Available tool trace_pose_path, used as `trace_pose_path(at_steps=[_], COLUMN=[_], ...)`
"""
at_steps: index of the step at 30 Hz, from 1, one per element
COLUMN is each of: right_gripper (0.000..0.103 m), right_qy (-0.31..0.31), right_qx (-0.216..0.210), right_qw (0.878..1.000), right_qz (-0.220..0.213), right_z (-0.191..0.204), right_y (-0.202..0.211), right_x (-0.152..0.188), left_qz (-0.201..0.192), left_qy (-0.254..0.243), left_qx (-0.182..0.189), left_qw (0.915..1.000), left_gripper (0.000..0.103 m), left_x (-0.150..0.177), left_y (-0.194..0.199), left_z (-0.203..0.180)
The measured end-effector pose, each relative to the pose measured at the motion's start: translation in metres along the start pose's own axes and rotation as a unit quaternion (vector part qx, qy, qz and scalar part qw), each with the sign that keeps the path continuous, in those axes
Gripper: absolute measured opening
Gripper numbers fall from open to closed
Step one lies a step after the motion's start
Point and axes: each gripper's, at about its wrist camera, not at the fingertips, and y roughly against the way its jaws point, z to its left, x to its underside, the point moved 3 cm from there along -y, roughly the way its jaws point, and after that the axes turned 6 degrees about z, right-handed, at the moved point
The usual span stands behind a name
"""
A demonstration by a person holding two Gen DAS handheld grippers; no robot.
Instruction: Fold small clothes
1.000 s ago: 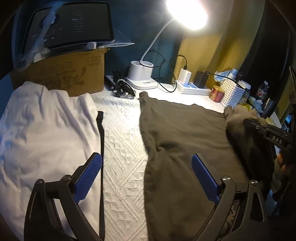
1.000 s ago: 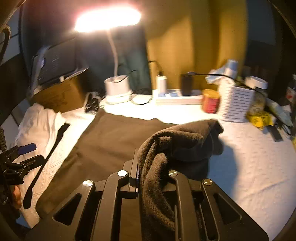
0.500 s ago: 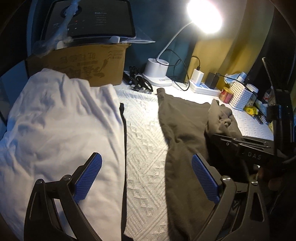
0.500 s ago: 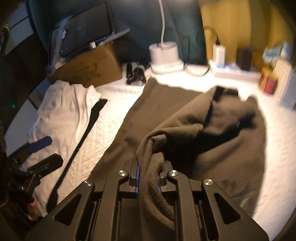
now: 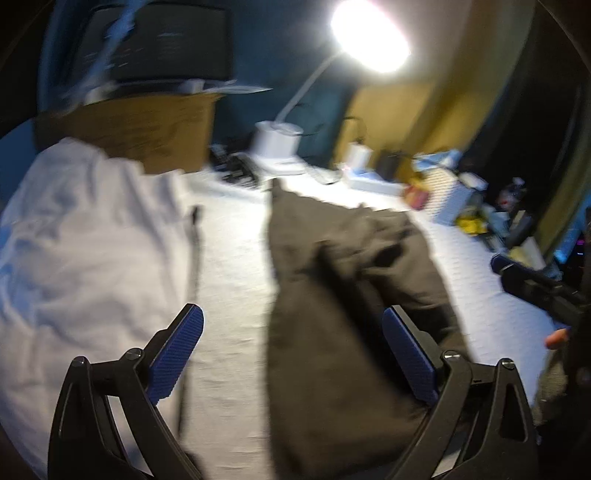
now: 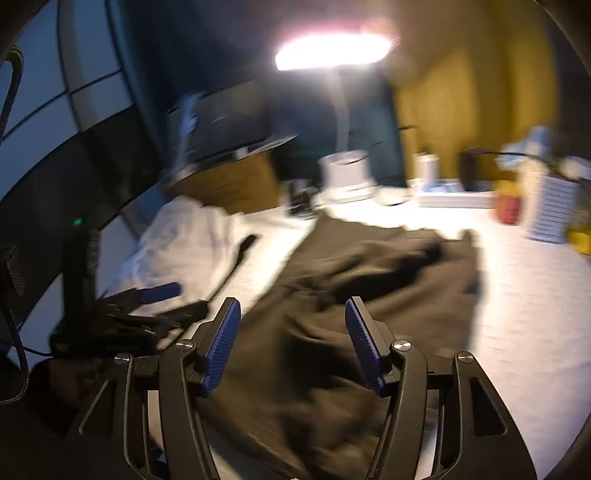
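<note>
Dark garment point(image 6: 369, 295), gripped 1 second earlier, now released; right gripper point(image 6: 291, 343) opening, left gripper point(image 5: 291, 354) spread empty. Loosely dropped fold may slump open.

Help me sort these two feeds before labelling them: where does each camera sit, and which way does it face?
Left wrist: on the left gripper, jaws open, facing the bed between white garment and dark garment; right gripper at its right edge.
Right wrist: on the right gripper, jaws opening with nothing between them, over the dark garment; left gripper at left.
Shared: both garments, lamp, cardboard box.
</note>
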Motion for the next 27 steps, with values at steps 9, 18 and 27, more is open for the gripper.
trace_pose_path(at_steps=[9,18,27], right_gripper=[0.062,0.062,0.062], right_qy=[-0.12,-0.155,-0.124], right_qx=[0.084,0.085,0.056], right_qw=[0.989,0.984,0.99], right_qz=[-0.005,0.006,0.036], right_z=[-0.101,-0.127,-0.103], right_y=[0.036,0.035,0.002], right_x=[0.05,0.089,0.09], left_qz=[0.025,0.114,0.105], left_qy=[-0.153,-0.208,-0.135], left_qx=[0.056,0.029,-0.035], left_qw=[0.9864,0.9711,0.9847], left_gripper=[0.097,0.016,0.009], left_x=[-0.007,0.008,0.044], left_y=[-0.036,-0.089,-0.019], left_z=[-0.126,-0.131,-0.063])
